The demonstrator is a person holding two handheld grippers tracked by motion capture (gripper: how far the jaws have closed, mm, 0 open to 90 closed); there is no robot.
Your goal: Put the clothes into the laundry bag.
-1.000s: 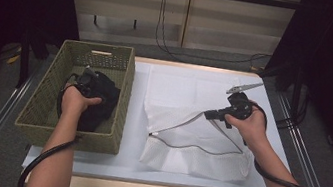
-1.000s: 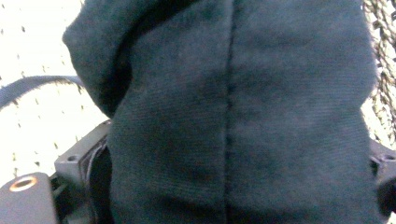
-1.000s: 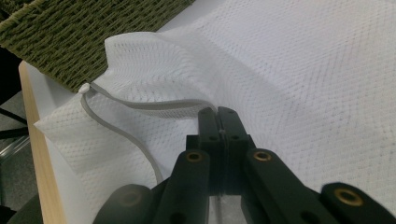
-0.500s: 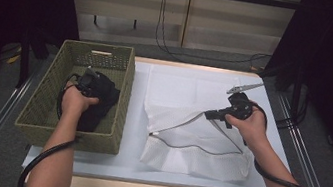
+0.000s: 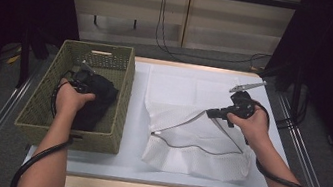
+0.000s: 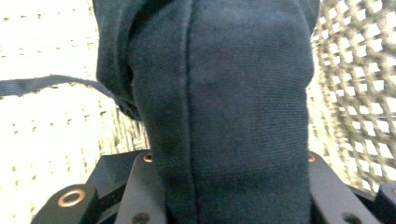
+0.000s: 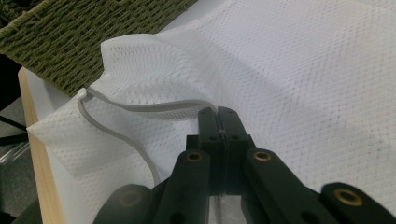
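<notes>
Left gripper [image 5: 86,82] in the woven basket [image 5: 40,109], jaws just closed in on the dark garment [image 6: 224,116], cloth bunched between them. Right gripper [image 7: 218,122] pinched tight on the zipper edge of the white mesh laundry bag [image 5: 197,144], holding its mouth open on the table [image 5: 135,119]. Risks: the grip has only a fold, so the garment could slip free or snag on the basket rim; the bag mouth sags if the pinch slips.

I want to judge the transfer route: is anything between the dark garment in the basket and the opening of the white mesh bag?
Only the basket's near side wall stands between the dark garment, held by the left gripper, and the mesh bag. The right gripper holds the bag's zipper edge up, and the table strip between is bare.
</notes>
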